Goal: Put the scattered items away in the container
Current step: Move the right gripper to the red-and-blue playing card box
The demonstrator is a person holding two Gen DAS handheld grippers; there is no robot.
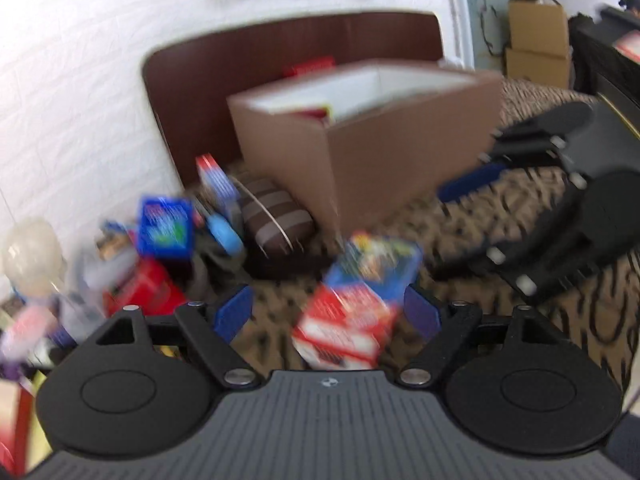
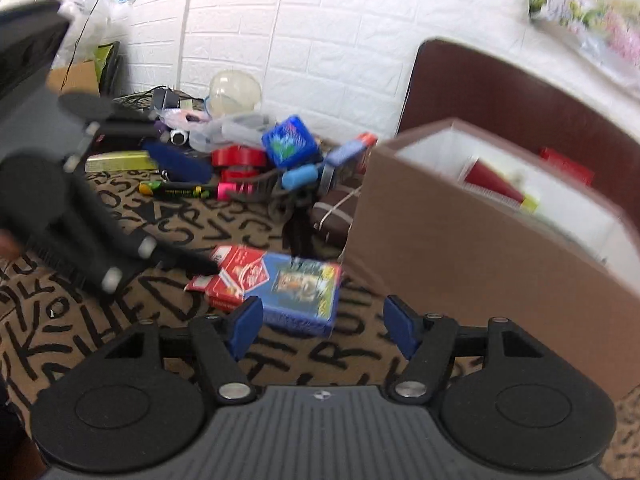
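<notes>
With both grippers, left [image 1: 330, 314] and right [image 2: 322, 330], spread wide and empty over the red pack [image 1: 344, 326] and blue pack [image 2: 302, 296] just beside the box [image 2: 460, 248], each should straddle one pack squarely before closing.

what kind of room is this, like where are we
Most likely a bedroom: the clutter lies on a bedspread printed with black letters, a dark padded headboard stands against a white brick-pattern wall, and a brown cardboard box sits on the bed.
</notes>
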